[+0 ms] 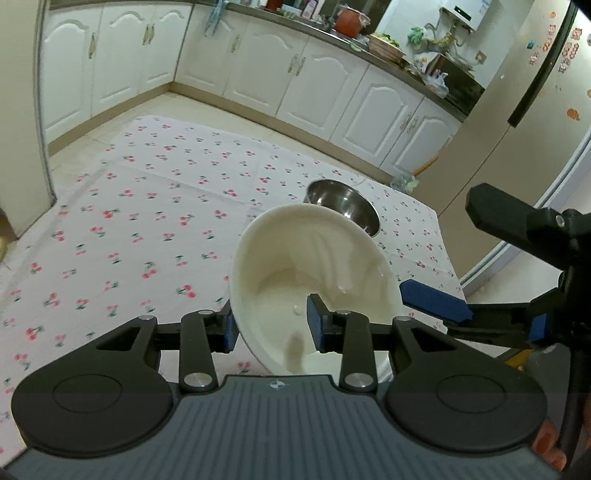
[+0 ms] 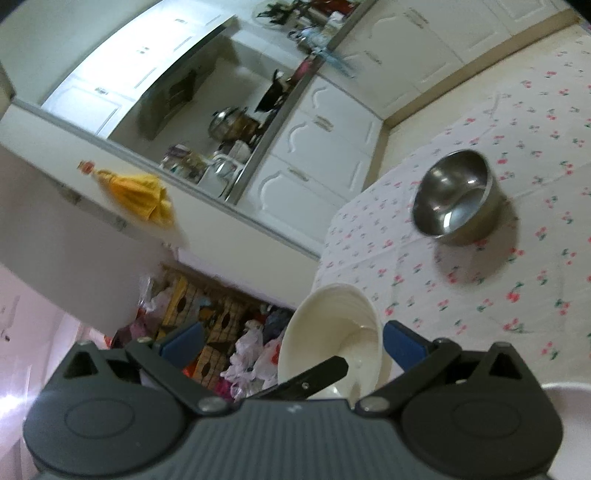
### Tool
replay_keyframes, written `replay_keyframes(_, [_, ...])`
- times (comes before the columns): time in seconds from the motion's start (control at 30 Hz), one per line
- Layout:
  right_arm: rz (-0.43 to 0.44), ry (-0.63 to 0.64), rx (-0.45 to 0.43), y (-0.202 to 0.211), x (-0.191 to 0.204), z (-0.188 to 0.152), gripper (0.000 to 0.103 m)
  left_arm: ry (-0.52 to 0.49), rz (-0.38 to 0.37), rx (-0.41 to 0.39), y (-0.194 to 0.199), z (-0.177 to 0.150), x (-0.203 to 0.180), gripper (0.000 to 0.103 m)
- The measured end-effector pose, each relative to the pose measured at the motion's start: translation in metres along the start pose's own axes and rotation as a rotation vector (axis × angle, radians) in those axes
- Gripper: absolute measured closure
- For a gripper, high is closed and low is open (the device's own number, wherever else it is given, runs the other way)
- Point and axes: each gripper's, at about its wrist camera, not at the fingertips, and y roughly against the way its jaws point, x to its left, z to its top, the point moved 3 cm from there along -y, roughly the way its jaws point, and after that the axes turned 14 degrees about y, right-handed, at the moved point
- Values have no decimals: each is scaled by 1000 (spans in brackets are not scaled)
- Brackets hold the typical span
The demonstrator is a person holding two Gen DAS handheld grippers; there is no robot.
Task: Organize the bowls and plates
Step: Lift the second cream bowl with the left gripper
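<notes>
- Nearest: left gripper [image 1: 271,325] has the white bowl [image 1: 314,266] by its near wall. One blue pad sits outside the wall, the other inside. Jaws stand at a narrow gap, closed on that wall.
- White bowl is tilted, with its mouth turned up and toward the left wrist camera. It looks clear of the cloth [image 1: 147,206], carried by that one grip.
- Inside of the white bowl is bare and cream, with faint ribs on the far wall.
- Just right of the white bowl: right gripper [image 2: 293,328], jaws spread wide and holding nothing. From its own camera the white bowl sits between the two blue pads, touched by neither. One black finger of the left gripper reaches into the bowl.
- From the left wrist view, one blue pad of the right gripper lies just beside the white bowl's right rim. Whether it touches, I cannot tell.
- Beyond the white bowl: steel bowl [image 1: 343,206], upright on the cherry-print cloth and empty. The white bowl's far rim hides part of it.
- Cloth runs wide to the left of the white bowl, bare there.
- Farther behind the white bowl: white cabinets [image 1: 321,81] under a cluttered counter [image 1: 325,35], with a red pot [image 1: 349,20] on it.
- Far right of the white bowl: fridge [image 1: 535,110] with stickers.
</notes>
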Motion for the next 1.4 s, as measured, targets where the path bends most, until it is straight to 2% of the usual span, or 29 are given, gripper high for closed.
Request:
replay_keyframes(0.33, [80,113,72,-15,48,-22,0,61,25,-51,40,-10,36,59])
replay_keyframes(0.63, [144,163,192,-38,74,-47,0,102,78,-53,58,-29,65,59])
replay_keyframes(0.93, [146,198,280,-53,84,-67,0,129,121,-38,56,-35,83,57])
replay_keyframes(1.4, [132,179,325,-58,78,-74,0,107,152,-20,45,-47,93,56])
